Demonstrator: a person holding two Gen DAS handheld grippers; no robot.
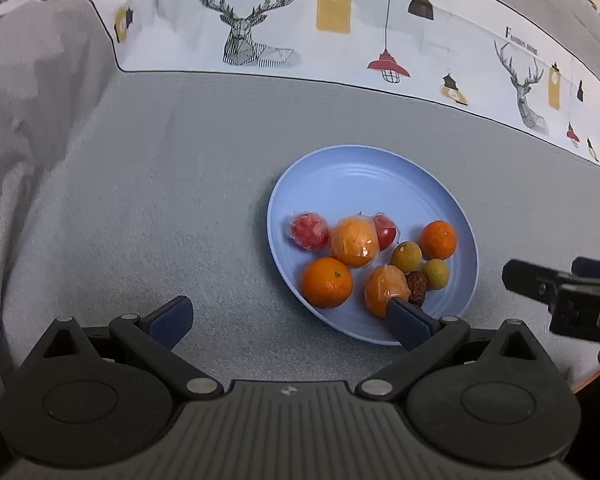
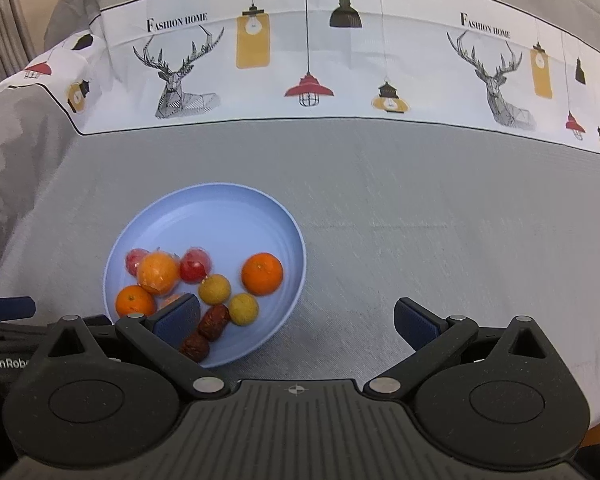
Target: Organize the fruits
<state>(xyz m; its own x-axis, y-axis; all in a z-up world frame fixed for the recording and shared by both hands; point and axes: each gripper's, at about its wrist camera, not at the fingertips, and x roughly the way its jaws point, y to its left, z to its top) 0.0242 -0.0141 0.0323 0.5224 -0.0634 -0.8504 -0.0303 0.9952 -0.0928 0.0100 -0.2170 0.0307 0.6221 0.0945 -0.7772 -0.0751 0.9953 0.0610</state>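
A light blue plate (image 1: pixel 364 176) sits on the grey tablecloth and holds several fruits: oranges (image 1: pixel 327 282), two wrapped red fruits (image 1: pixel 310 231), two yellow-green round fruits (image 1: pixel 407 256) and dark red dates (image 1: pixel 417 288). The plate also shows in the right wrist view (image 2: pixel 220 208), with two dates (image 2: pixel 214 321) near its front rim. My left gripper (image 1: pixel 290 320) is open and empty, its right finger over the plate's near rim. My right gripper (image 2: pixel 296 322) is open and empty, its left finger over the plate's front edge.
The grey cloth (image 2: pixel 420 240) spreads right of the plate. A white printed band with deer and lamps (image 2: pixel 300 60) runs across the back. The right gripper's body (image 1: pixel 572 300) shows at the right edge of the left wrist view.
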